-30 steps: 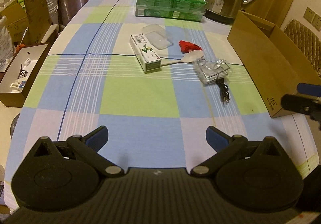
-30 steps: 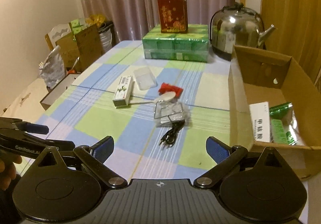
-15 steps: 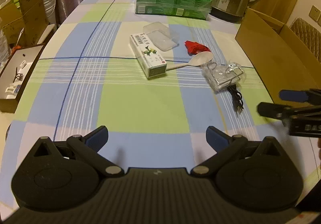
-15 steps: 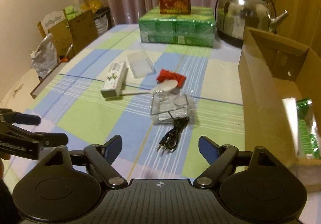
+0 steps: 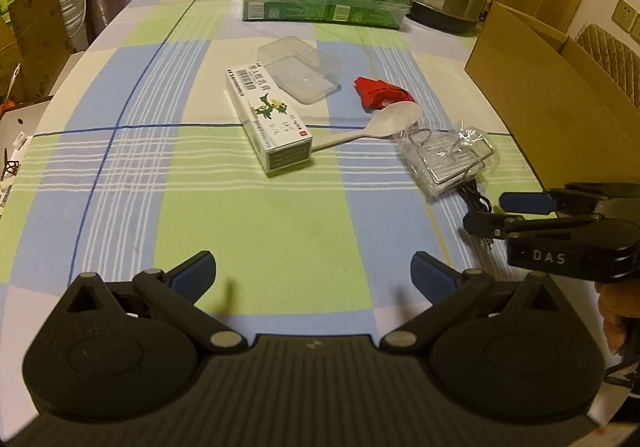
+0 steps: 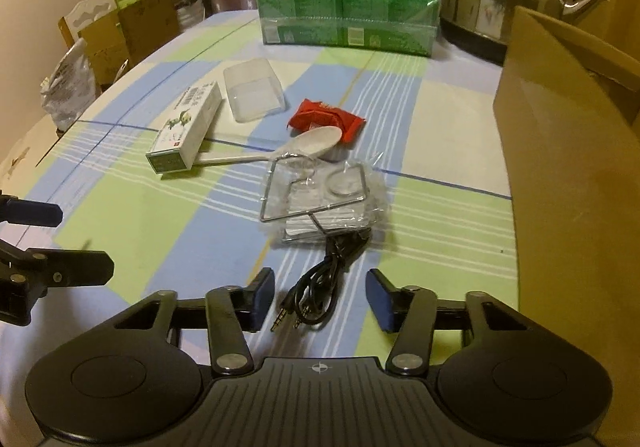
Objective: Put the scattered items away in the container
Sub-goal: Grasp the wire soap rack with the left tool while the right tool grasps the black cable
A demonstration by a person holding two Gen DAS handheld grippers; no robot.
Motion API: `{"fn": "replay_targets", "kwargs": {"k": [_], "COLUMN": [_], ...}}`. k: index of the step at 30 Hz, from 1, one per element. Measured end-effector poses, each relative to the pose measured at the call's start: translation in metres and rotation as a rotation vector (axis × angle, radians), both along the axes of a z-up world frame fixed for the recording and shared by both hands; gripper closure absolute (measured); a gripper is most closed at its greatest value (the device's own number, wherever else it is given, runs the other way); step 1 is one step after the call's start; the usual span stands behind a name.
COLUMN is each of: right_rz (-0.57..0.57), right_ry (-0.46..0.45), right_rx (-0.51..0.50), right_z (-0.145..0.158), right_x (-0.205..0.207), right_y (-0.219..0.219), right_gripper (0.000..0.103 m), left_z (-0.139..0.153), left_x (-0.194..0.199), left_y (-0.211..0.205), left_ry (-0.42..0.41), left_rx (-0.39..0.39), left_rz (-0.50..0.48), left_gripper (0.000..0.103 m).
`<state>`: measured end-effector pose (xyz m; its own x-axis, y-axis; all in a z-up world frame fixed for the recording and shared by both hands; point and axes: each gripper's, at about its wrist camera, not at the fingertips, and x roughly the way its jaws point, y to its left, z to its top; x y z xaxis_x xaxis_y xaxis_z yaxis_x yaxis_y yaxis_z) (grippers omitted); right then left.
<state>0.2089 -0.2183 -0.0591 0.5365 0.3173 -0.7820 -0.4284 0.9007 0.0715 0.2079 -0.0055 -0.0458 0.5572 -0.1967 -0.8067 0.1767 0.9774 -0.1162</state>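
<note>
so going left to right from the black audio cable [image 6: 320,287]: the left gripper [image 5: 314,271] sits well off to its left over bare tablecloth, jaws spread wide, nothing in them. The right gripper [image 6: 320,297] is right on the cable, jaws closing with the coiled plug end between them, pads not touching yet. The cable's long axis runs away from the gripper toward the bagged wire rack [image 6: 324,199]. To the cable's right stands the cardboard box [image 6: 560,151]; can't see inside
</note>
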Motion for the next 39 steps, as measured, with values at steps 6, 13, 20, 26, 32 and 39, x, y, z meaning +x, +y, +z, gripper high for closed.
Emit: {"fn": "replay_targets", "kwargs": {"k": [6, 13, 20, 26, 32, 39], "right_rz": [0.011, 0.046, 0.104, 0.06, -0.001, -0.008], "right_ry": [0.002, 0.01, 0.039, 0.03, 0.017, -0.006], "right_rx": [-0.017, -0.011, 0.012, -0.011, -0.037, -0.044], "right_z": [-0.006, -0.002, 0.002, 0.005, 0.004, 0.0], "right_x": [-0.002, -0.014, -0.049, -0.073, -0.081, -0.084], "right_y": [0.0, -0.007, -0.008, -0.025, -0.044, -0.048], "right_gripper": [0.081, 0.088, 0.09, 0.092, 0.092, 0.09], "left_z": [-0.005, -0.005, -0.004, -0.002, -0.006, -0.018], "left_x": [0.007, 0.01, 0.009, 0.009, 0.022, 0.041], "left_y": [-0.006, -0.017, -0.026, -0.042, -0.073, -0.097], "left_ry": [0.007, 0.001, 0.002, -0.011, -0.044, -0.067], "left_rx": [-0.005, -0.012, -0.025, -0.035, 0.031, 0.137], "left_rz": [-0.013, -0.051, -0.097, -0.192, -0.386, -0.554], "left_gripper": [0.001, 0.001, 0.001, 0.001, 0.001, 0.004]}}
